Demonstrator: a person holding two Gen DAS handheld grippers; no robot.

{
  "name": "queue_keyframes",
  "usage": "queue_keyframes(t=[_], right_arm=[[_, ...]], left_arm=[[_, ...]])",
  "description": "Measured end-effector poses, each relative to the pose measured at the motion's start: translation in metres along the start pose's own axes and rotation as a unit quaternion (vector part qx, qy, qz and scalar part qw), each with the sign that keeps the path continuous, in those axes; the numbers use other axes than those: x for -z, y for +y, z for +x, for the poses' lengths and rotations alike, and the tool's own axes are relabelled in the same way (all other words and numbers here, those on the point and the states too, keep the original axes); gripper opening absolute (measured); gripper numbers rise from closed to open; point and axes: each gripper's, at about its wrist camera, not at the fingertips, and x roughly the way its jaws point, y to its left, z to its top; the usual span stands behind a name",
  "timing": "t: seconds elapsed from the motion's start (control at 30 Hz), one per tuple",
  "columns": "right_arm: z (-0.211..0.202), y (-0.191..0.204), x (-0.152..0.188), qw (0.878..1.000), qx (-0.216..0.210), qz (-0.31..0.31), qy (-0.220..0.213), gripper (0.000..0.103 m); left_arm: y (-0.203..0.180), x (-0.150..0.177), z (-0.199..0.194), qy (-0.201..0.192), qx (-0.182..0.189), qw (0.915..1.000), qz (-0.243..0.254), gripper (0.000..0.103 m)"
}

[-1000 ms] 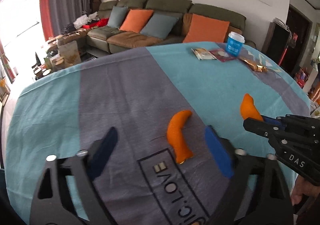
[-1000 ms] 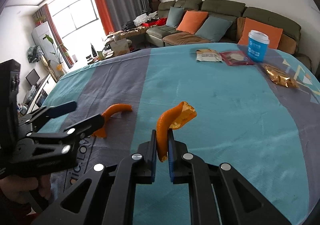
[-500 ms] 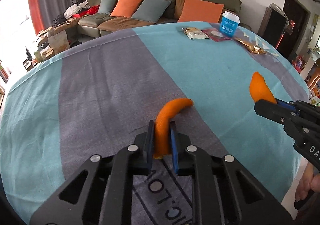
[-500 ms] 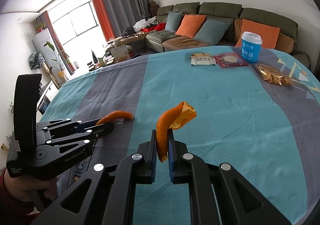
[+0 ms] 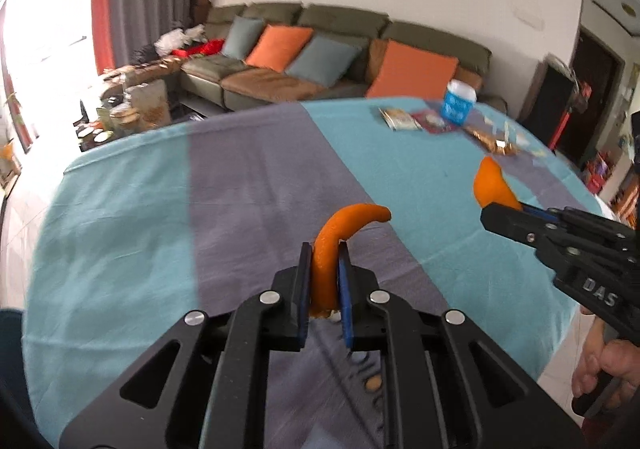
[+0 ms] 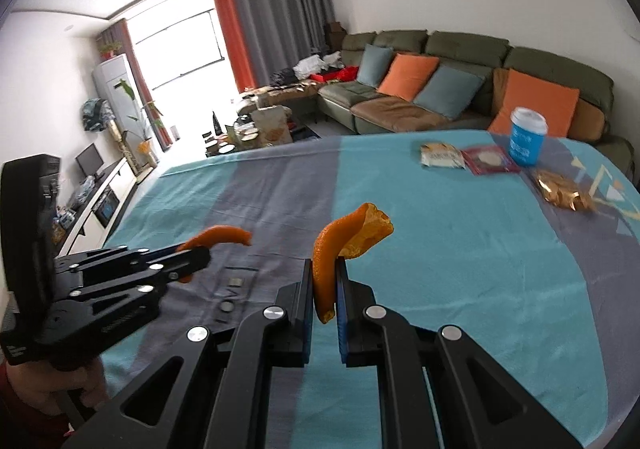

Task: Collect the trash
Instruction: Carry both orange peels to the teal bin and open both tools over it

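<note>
A second ago the left gripper (image 5: 325, 254) gaped over the tablecloth (image 5: 120, 217) — now each of two grippers clamps one orange peel (image 5: 336, 233).

A home living room: a long green sofa (image 6: 460, 61) with orange and blue cushions (image 6: 408, 75), grey and orange curtains (image 6: 276, 21), a television (image 6: 88, 159), a cloth-covered tabletop (image 6: 460, 249).

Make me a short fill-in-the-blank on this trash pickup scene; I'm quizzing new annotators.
1. Each gripper's jaws are shut on a strip of ____ peel.
2. The blue cup has a ____ lid.
3. The red packet lies between the cup and a ____ packet.
4. The crumpled gold wrapper lies on the ____.

Missing words: orange; white; beige; tablecloth
</note>
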Motion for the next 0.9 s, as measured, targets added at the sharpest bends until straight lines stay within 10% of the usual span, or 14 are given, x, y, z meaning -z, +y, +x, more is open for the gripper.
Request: queue_keyframes(t=[0.9], right_arm=[[-0.035,0.177,-0.033,0.975,-0.132,-0.162,-0.073,0.009]], left_arm=[[0.138,0.061,-0.212,-0.142,-0.187,0.9617,-0.142,0.012]])
